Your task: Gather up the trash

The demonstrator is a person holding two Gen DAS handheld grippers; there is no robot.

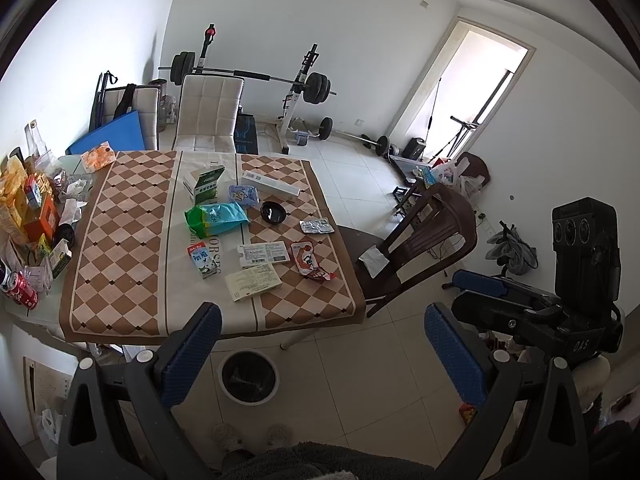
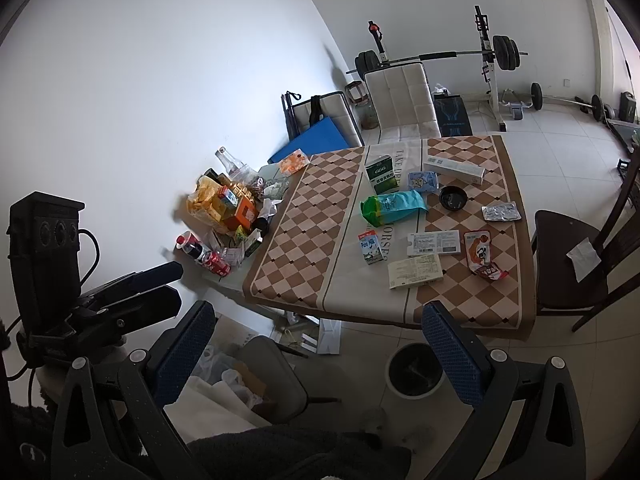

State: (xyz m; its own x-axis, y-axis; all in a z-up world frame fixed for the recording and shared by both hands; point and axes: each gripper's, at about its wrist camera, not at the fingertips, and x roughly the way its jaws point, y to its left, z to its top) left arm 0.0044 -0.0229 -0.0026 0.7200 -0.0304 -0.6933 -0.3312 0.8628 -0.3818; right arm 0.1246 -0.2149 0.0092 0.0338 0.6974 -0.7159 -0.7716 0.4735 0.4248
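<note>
Litter covers the checked table (image 1: 120,216) in the left wrist view — a green bag (image 1: 216,218), milk carton (image 1: 203,260) and red wrapper (image 1: 309,266) near its front edge. The left tongs (image 1: 324,354) gape empty above the bin (image 1: 248,376) on bare floor.

Right wrist view: the right tongs (image 2: 320,354) are spread wide, holding nothing — short of the table edge, bin (image 2: 414,370) below.

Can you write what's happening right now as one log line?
stage: start | left tongs: open, empty | right tongs: open, empty | trash: on table | bin: below
</note>
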